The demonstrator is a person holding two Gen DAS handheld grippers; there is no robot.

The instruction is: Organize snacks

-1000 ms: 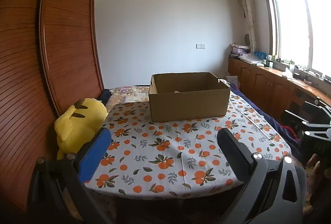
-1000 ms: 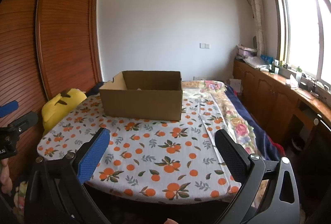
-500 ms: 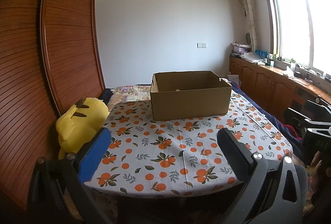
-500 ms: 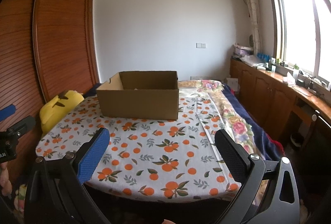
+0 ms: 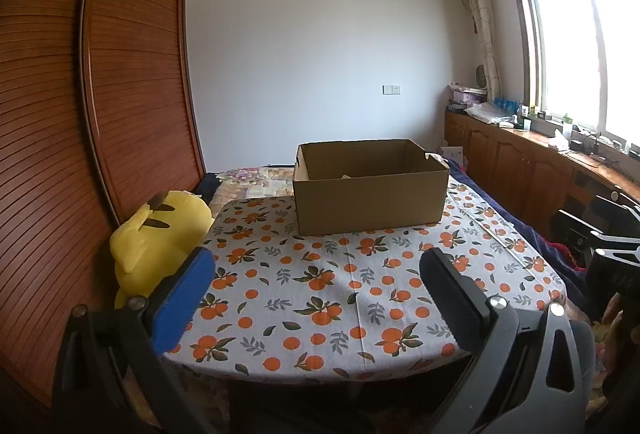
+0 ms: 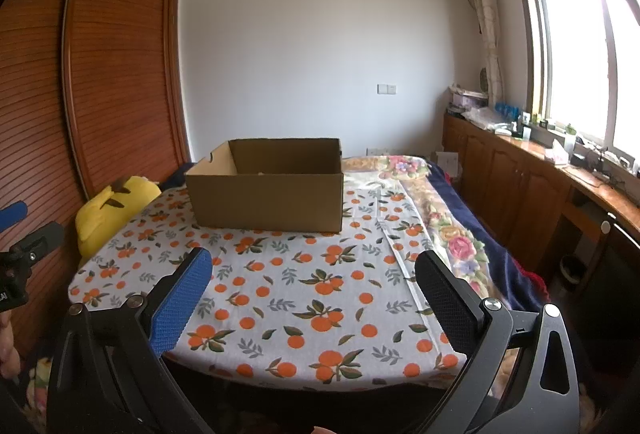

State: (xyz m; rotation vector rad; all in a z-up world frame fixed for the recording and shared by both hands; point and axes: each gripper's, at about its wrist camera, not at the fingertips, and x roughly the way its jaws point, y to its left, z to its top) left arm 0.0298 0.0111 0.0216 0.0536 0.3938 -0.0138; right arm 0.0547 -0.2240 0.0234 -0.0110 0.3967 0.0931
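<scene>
The left gripper [image 5: 316, 274] is hovering off the near edge of the tabletop [image 5: 328, 298], its fingers spread wide apart and gripping nothing. The right gripper [image 6: 312, 274] is hovering off the same near edge, its fingers likewise standing wide apart with nothing between them. A cardboard box [image 5: 370, 193] is sitting open-topped toward the far edge of the tabletop, on an orange-print cloth [image 6: 280, 274] that is covering the surface. Something pale is just showing above the box's near wall, too small to identify. A yellow plush toy [image 5: 156, 238] is leaning at the left edge of the tabletop, beside a slatted wooden wardrobe [image 5: 120, 73].
</scene>
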